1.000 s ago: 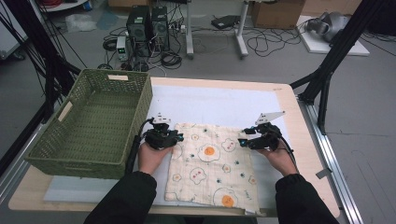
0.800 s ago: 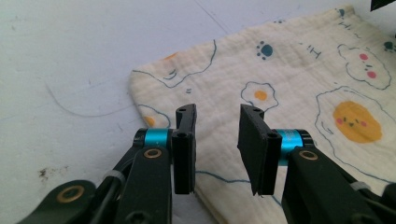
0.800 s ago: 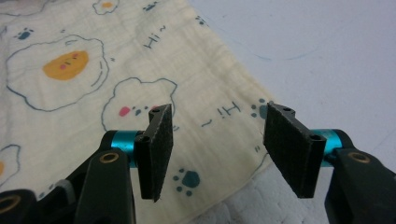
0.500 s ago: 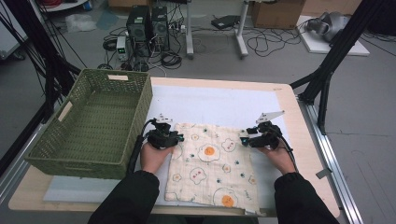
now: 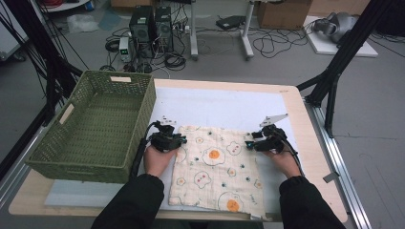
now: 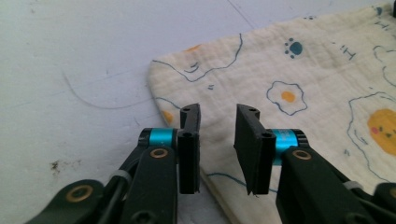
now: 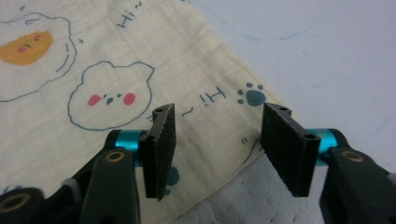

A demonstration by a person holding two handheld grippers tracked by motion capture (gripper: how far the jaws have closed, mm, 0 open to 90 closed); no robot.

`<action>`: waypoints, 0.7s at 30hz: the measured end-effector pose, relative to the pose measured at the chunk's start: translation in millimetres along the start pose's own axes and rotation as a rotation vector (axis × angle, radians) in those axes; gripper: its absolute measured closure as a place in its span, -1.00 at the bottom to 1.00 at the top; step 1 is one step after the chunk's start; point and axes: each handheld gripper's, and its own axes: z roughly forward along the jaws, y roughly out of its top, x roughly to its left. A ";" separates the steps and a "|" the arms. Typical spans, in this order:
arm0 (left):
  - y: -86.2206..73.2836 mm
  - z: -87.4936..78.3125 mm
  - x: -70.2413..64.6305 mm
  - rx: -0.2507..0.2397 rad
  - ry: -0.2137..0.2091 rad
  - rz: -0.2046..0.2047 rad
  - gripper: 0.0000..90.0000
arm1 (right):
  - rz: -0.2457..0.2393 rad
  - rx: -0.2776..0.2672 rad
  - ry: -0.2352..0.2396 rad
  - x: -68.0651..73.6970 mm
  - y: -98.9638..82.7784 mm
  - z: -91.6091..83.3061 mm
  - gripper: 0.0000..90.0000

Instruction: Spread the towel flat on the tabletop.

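Lying flat, cloth [image 6: 299, 88] corners sit between both grippers' parted fingers [image 7: 161, 140].

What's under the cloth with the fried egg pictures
The cloth lies flat on a white mat that covers the table; the mat shows past its edges. Anything directly beneath the cloth is covered and cannot be seen.

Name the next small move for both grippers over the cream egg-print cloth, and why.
Probably finish closing both. The left gripper and right gripper each straddle a far corner edge of the cream egg-print muslin cloth, jaws just closing, pads not yet pressing. Pinching first would allow lifting.
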 end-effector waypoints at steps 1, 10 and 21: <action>0.1 -0.1 -0.3 0.003 0.011 0.003 0.66 | -0.008 0.004 -0.004 0.2 0.4 0.0 0.09; 0.5 -0.3 -0.2 0.004 0.050 0.025 0.98 | -0.061 0.019 0.007 5.9 6.6 3.6 0.83; 4.6 -8.6 5.2 -0.069 0.097 -0.011 0.99 | -0.037 0.006 -0.003 -4.5 15.7 0.3 0.94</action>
